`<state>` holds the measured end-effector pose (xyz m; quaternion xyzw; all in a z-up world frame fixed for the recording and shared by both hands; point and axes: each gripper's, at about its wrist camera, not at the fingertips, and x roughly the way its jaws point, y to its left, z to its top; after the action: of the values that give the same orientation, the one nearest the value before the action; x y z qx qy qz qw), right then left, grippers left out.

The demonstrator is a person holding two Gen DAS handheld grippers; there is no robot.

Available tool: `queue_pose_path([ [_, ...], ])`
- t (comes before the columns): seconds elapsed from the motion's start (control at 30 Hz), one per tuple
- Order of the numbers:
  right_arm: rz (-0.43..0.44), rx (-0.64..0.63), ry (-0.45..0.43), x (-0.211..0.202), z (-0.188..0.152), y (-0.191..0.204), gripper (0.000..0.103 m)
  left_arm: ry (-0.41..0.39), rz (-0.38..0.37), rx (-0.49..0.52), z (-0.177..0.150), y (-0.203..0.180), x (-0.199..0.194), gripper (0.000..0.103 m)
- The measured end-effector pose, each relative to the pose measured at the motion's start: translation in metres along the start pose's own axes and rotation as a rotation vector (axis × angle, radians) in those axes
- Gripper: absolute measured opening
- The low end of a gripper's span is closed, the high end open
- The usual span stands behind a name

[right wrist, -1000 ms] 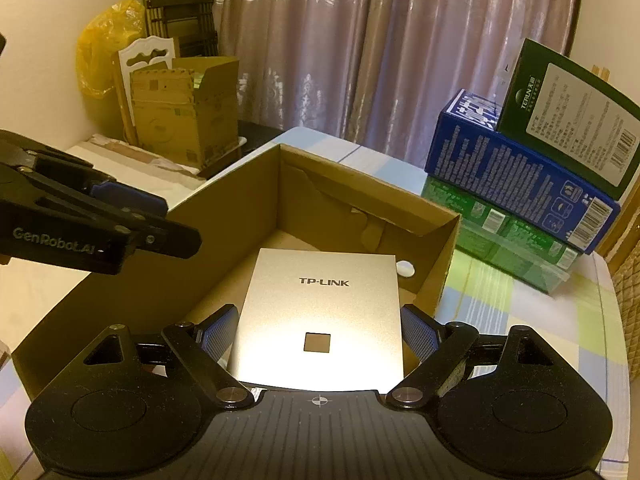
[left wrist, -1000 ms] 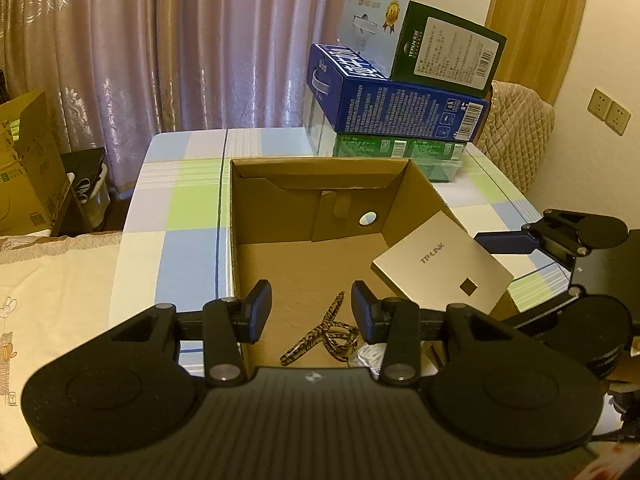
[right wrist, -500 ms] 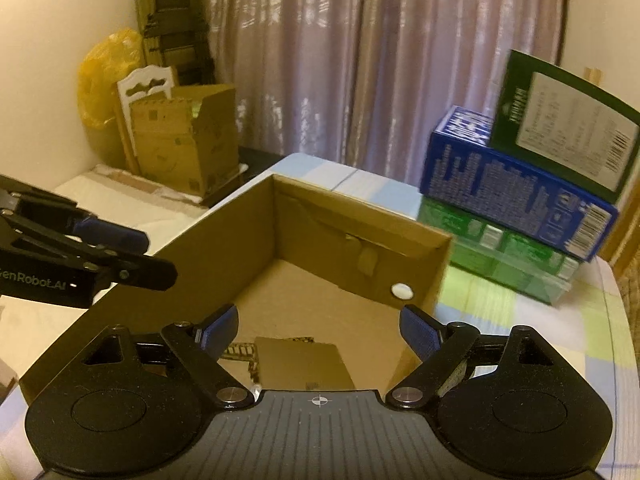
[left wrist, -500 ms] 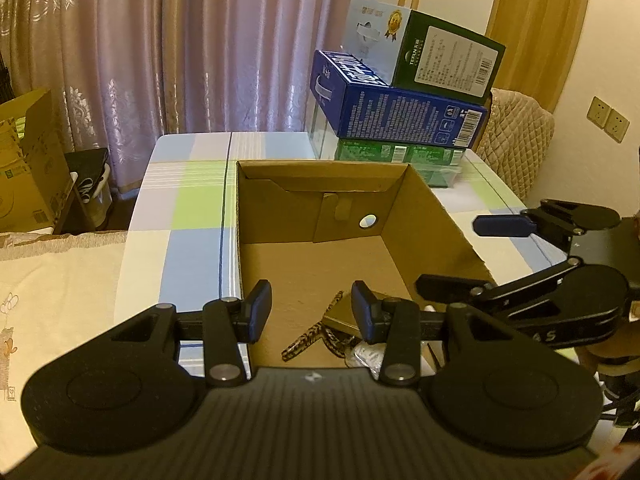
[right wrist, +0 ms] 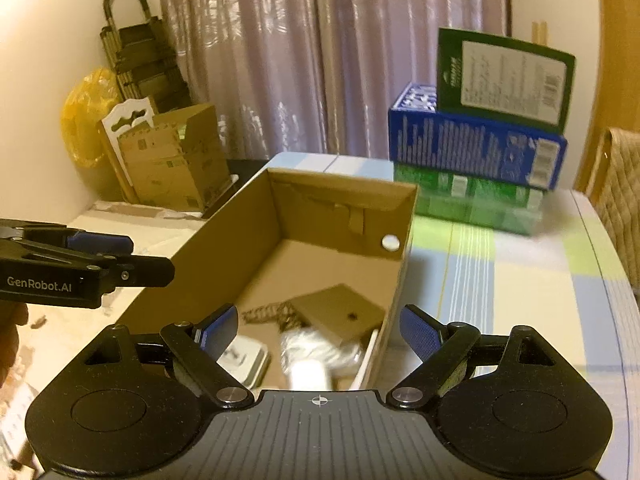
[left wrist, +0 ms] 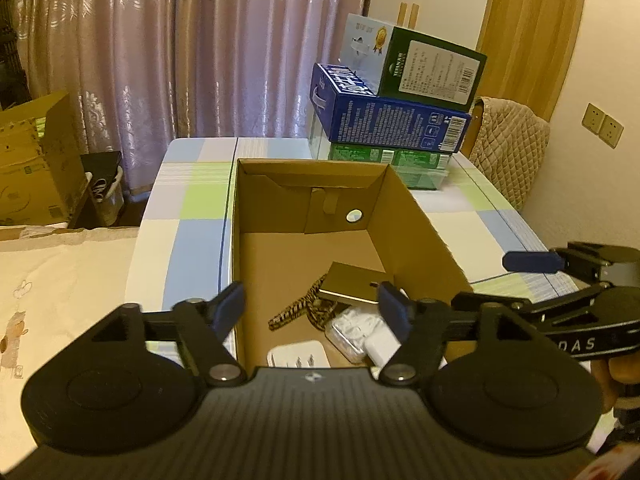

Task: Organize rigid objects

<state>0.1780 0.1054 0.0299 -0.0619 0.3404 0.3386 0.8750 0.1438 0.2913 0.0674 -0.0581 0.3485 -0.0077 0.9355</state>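
An open cardboard box [left wrist: 416,216] [right wrist: 224,248] stands on the checked table. Inside lie a flat silver TP-LINK box [left wrist: 356,284] [right wrist: 340,312], a leopard-pattern strap [left wrist: 296,312], a white charger [left wrist: 296,358] [right wrist: 244,360] and white plastic items [left wrist: 360,332] [right wrist: 308,352]. My left gripper [left wrist: 312,308] is open and empty over the box's near end. My right gripper [right wrist: 320,330] is open and empty above the box's right wall; it also shows in the left wrist view [left wrist: 532,262].
Stacked blue, green and dark retail boxes [left wrist: 396,120] [right wrist: 476,148] stand on the table [left wrist: 192,216] behind the cardboard box. A quilted chair [left wrist: 508,148] is at the right. Cardboard cartons [right wrist: 176,156] and a bed [left wrist: 60,280] are at the left.
The right gripper let go of the TP-LINK box, which now lies flat inside the cardboard box. Both grippers have drawn back and up; the left has opened wider.
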Motion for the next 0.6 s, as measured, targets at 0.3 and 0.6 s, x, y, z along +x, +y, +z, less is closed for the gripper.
queue_pose_path([
  [0.3,0.006,0.056,0.018,-0.047,-0.028,0.013,0.092,-0.047,0.034,-0.023,-0.022,-0.021,-0.051,0.094],
  [0.6,-0.011,0.118,-0.007,-0.097,-0.053,0.012,0.097,-0.105,0.072,-0.069,-0.049,-0.032,-0.094,0.102],
])
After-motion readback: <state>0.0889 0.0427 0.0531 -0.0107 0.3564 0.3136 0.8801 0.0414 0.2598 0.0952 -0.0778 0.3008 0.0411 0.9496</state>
